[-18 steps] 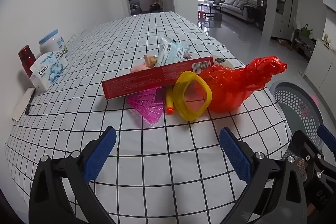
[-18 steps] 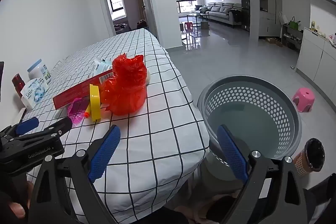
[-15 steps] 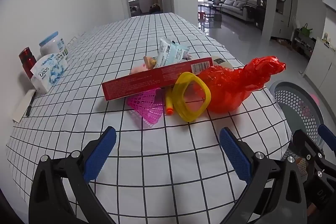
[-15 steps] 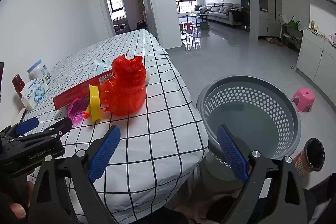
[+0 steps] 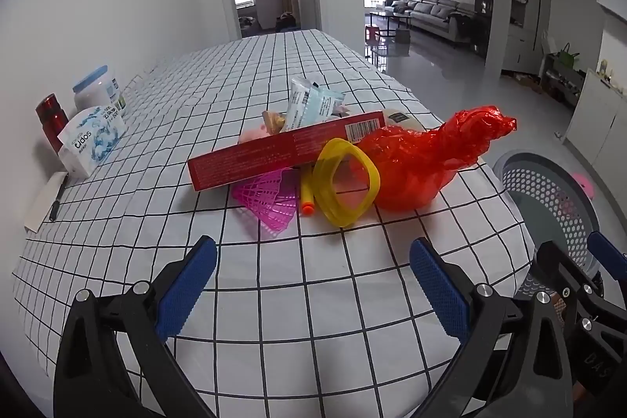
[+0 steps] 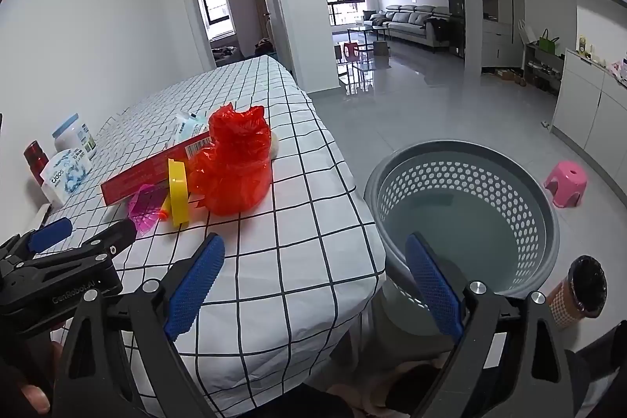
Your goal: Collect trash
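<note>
While both grippers tilt downward over the near end of the table, nothing sits between their blue pads. The left gripper (image 5: pixel 313 285) has its jaws spread wide over bare checked tablecloth (image 5: pixel 313 320), and the right gripper (image 6: pixel 313 281), jaws also spread, straddles the table's corner at 12 o'clock from its camera, with one pad over the cloth and the other over the basket. In the right wrist view, the left gripper's black frame at 9 o'clock carries pale lettering too blurred to read with certainty.

Just beyond the left gripper, at 12 o'clock, one cluster of trash lies together: one pink mesh piece (image 5: pixel 270 198), one yellow foam dart with an orange tip (image 5: pixel 307 192), one yellow ring (image 5: pixel 345 183) standing on edge, one crumpled red plastic bag (image 5: pixel 427 159) at 1 o'clock, one long red carton (image 5: pixel 282 153) with a barcode label, and behind it one pale blue-and-white wrapper (image 5: pixel 313 102) with small print too fine to read.

At 3 o'clock, off the table's edge, one grey perforated basket (image 6: pixel 466 198) stands on the floor, with one brown cup-like bin (image 6: pixel 580 290) beside it and one pink stool (image 6: pixel 566 179) farther off.

At 10 o'clock against the wall stand one white pouch reading "cidos" (image 5: pixel 92 140), one red bottle (image 5: pixel 51 118), one white jar with a blue lid (image 5: pixel 98 91), and one pen on paper (image 5: pixel 57 198).
</note>
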Demonstrator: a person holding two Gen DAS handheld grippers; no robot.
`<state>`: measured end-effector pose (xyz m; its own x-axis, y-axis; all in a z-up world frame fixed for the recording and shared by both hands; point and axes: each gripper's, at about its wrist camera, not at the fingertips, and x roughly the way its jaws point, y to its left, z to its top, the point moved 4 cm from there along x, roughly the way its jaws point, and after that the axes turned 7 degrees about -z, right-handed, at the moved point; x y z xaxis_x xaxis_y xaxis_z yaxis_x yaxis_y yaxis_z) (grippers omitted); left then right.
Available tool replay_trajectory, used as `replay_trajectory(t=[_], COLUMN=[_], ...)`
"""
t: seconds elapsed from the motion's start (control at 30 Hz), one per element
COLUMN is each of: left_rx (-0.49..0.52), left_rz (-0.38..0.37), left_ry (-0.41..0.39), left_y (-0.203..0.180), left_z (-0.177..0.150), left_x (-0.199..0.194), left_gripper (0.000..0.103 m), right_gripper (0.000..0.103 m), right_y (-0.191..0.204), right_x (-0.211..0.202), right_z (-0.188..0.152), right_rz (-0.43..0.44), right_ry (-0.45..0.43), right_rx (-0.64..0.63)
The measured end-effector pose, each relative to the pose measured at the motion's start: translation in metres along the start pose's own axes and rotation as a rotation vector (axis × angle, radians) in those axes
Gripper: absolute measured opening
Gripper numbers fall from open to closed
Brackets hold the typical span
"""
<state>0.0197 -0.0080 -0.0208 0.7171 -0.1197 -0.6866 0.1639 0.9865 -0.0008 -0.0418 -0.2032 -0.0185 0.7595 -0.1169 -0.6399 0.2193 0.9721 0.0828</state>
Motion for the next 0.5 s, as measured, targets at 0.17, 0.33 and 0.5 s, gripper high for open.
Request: replay_trajectory(t=[0.17, 0.33, 0.5], left_rx=[0.003, 0.002, -0.001], left_rz=[-0.001, -0.003, -0.008], left_ry=[-0.003, -0.002, -0.002], left_y=[-0.0018, -0.0012, -0.0009], left_z=[-0.0011, -0.0023, -0.0029], left_x=[-0.0016, -0.0002, 0.0002], left_gripper=[0.097, 0.097, 0.097], right_gripper=[0.089, 0.089, 0.089], right_y=[-0.0008, 0.0003, 0.0006], right_x=[-0.0032, -0.0068, -0.0044], right_z=[0.0000, 0.0007, -0.0006], right_rz=[-0.004, -0.008, -0.012], right_ry=[0.000, 0.000, -0.001], right_rx=[-0.002, -0.010, -0.006])
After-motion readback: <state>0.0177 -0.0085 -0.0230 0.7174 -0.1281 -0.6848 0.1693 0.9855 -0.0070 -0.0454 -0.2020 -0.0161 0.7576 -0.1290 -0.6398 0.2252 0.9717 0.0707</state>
